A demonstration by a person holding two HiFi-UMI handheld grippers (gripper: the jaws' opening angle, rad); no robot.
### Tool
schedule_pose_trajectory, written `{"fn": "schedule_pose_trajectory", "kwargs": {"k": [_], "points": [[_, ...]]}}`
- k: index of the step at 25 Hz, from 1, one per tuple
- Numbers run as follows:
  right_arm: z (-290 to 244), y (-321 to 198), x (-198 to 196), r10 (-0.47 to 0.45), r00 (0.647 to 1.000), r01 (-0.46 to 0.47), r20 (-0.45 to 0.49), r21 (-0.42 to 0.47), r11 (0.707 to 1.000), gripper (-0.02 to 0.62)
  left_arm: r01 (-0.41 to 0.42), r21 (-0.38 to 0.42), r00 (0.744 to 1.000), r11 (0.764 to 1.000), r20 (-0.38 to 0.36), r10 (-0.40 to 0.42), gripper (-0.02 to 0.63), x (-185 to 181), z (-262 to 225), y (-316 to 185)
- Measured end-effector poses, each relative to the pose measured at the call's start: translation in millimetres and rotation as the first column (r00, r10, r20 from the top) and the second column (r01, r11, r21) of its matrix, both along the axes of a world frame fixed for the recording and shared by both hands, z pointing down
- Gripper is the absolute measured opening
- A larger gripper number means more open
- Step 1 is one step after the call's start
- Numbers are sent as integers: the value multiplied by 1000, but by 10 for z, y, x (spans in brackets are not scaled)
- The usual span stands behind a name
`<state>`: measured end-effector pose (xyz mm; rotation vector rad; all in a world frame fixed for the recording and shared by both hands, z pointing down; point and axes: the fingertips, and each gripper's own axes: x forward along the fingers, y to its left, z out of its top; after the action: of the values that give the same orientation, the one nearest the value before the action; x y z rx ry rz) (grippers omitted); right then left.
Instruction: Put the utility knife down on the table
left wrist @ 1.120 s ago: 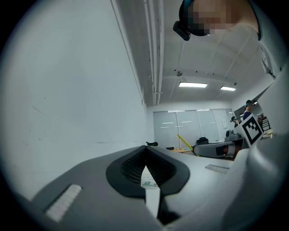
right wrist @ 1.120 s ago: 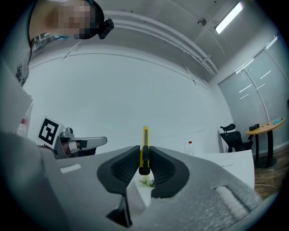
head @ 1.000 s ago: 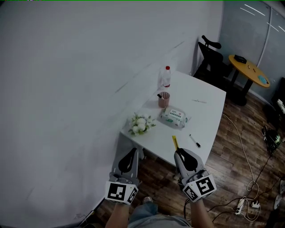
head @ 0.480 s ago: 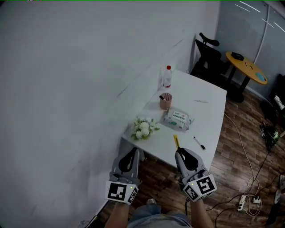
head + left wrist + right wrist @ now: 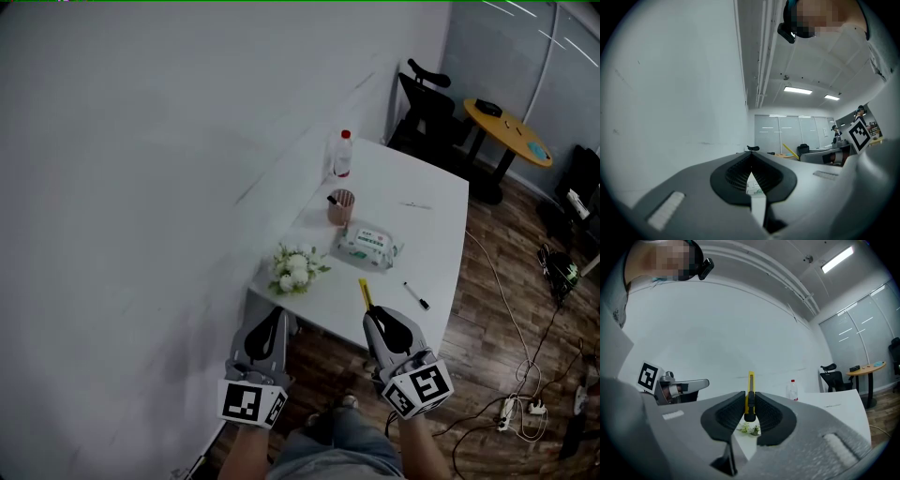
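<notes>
White desk (image 5: 427,220) against the wall. Left tongs (image 5: 275,317) off the desk's near-left corner, jaws closed together, nothing between. Right tongs (image 5: 374,319) at the desk's near edge, clamped on the utility knife (image 5: 365,292). Wipes pack (image 5: 366,244) mid-desk. Flowers (image 5: 294,268) on the near-left corner. Knife yellow, sticking out past the jaw tips, not on the desk.

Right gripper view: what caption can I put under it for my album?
Right gripper shut on a yellow utility knife, white table and bottle beyond.
</notes>
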<state>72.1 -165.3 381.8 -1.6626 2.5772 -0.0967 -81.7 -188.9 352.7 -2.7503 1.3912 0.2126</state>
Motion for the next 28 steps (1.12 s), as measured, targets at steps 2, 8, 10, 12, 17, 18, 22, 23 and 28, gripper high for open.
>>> {"fn": "schedule_pose_trajectory", "kwargs": {"k": [2, 8, 10, 12, 17, 18, 22, 23, 28], "points": [[55, -53, 5, 2, 1000, -2, 1, -10, 1000, 64, -4, -4, 1000, 1000, -1, 4, 8, 7, 27, -43], [182, -278, 52, 0, 1000, 0, -6, -51, 999, 64, -1, -4, 1000, 1000, -2, 1, 8, 49, 46, -186], [246, -380, 69, -4, 1000, 3, -13, -69, 998, 64, 2, -2, 1000, 1000, 0, -2, 9, 61, 41, -247], [327, -490, 78, -10, 1000, 8, -22, -92, 996, 64, 11, -1, 1000, 1000, 1, -11, 9, 56, 52, -318], [528, -729, 106, -32, 998, 25, -45, -152, 988, 64, 37, -7, 999, 999, 2, -37, 14, 52, 96, -457], [567, -775, 112, -38, 998, 29, -50, -164, 986, 64, 43, -9, 999, 999, 2, -43, 13, 51, 103, -481], [756, -936, 136, -59, 996, 43, -66, -217, 975, 64, 64, -15, 998, 998, -2, -64, 14, 38, 132, -558], [807, -967, 143, -65, 995, 47, -71, -232, 972, 64, 70, -16, 998, 997, -2, -70, 14, 36, 135, -572], [1093, -1076, 169, -101, 990, 66, -98, -311, 948, 64, 98, -24, 995, 995, -11, -98, 14, 29, 145, -633]]}}
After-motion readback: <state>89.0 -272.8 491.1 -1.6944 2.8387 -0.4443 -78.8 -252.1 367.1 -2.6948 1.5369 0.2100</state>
